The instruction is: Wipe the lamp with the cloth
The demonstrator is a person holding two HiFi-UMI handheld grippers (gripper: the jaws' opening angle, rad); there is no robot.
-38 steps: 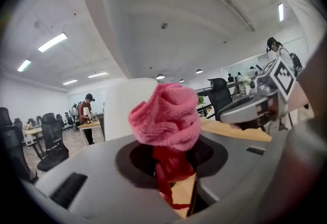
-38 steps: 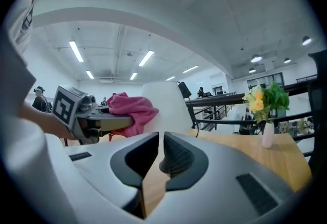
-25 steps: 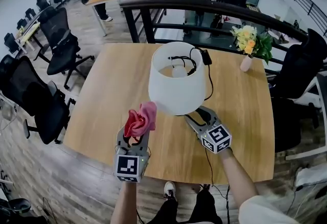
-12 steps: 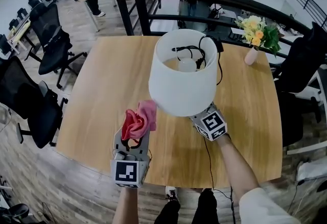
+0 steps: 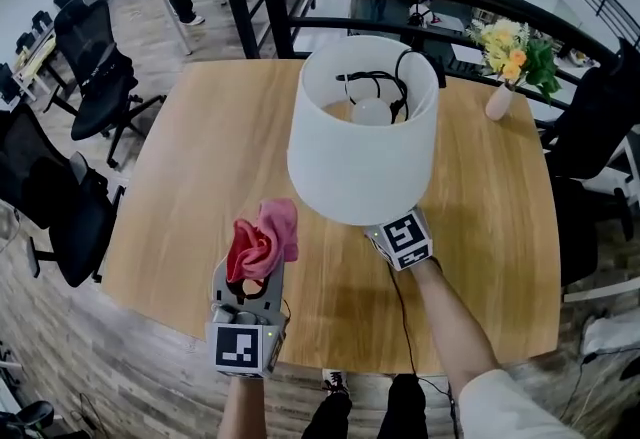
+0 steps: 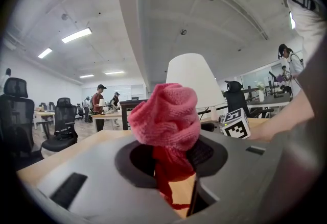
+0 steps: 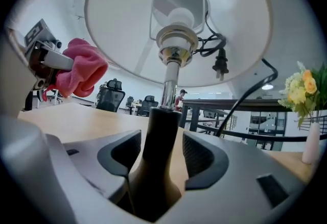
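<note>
Pink cloth [image 5: 262, 239]: holds it pinched in left gripper [image 5: 252, 272] fingers [image 6: 208, 154], just left of the white lampshade [image 5: 360, 162], right gripper [image 7: 162, 154] fingers [image 7: 202, 154] just opened around the upright lamp stem [image 7: 164, 116].

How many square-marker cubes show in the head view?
2: one cube on the left gripper, at the wooden table's edge; one on the right gripper, beside the white lampshade.
</note>
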